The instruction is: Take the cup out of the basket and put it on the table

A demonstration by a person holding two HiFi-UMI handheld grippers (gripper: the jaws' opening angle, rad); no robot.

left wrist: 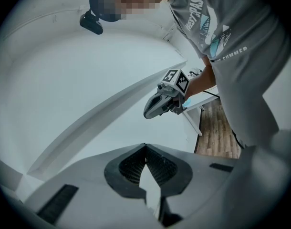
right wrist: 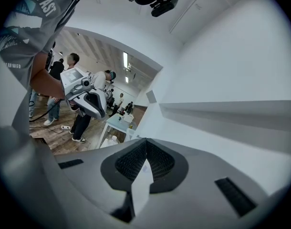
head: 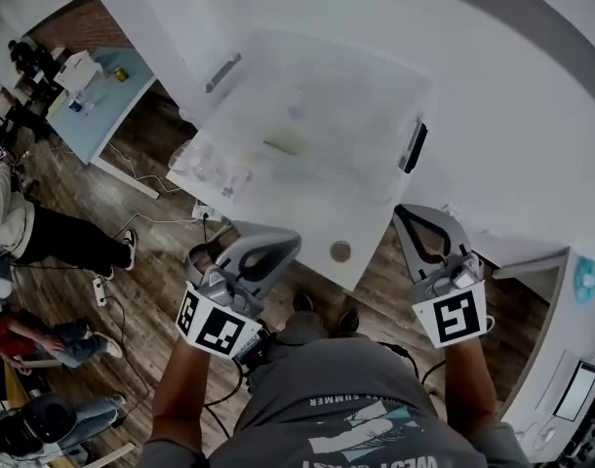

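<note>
Left gripper [left wrist: 145, 149]: jaws closed, nothing held. Right gripper [right wrist: 146, 144]: likewise. Both are held low, short of the basket [head: 380, 178] on the table [head: 502, 135]. Cup [head: 213, 167]: faint clear shape at basket's left end. Risk: clear wall may be misjudged, then missed or crushed

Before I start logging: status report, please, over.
Left gripper, right gripper shut, empty. Basket on table; cup inside not distinguishable. No obstacle seen.
</note>
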